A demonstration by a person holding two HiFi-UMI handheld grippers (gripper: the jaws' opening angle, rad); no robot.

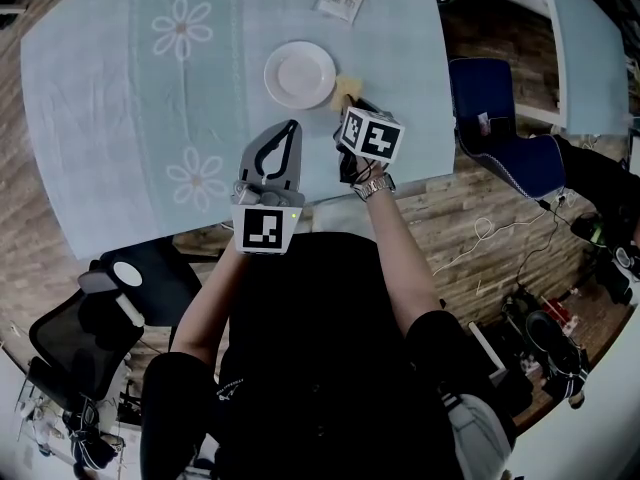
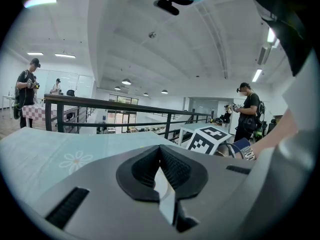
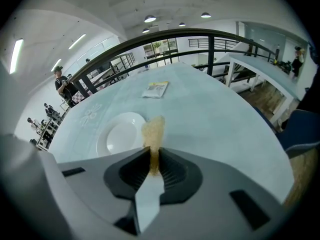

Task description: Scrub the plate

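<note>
Hovering over the near part of the pale blue, daisy-printed tablecloth [image 1: 130, 98], the left gripper [image 1: 290, 128] has its grey jaws closed on each other. In the left gripper view, its ribbed black pads [image 2: 175, 166] meet with nothing between them. The round white ceramic plate [image 1: 300, 74] lies flat on the cloth just ahead of this claw's tips and a little to their right, apart from them.

Right of the plate, a thin yellow scrubbing sponge [image 1: 347, 90] sits against the plate's near right rim. The right gripper [image 3: 152, 156] is clamped on the sponge, which stands on edge between the pads with its free end reaching out past the tips. In the right gripper view the plate [image 3: 122, 134] is just ahead and to the left of this claw, and the sponge [image 3: 153, 131] overlaps the plate's right edge. Whether the two actually touch cannot be told. The marker cube on this gripper faces up in the head view, just behind the sponge.

Well beyond the right claw, past the plate, a small yellow-and-white printed packet [image 3: 156, 89] lies flat on the cloth. Off the table, to this claw's right, stands a dark blue chair [image 1: 490, 118].
</note>
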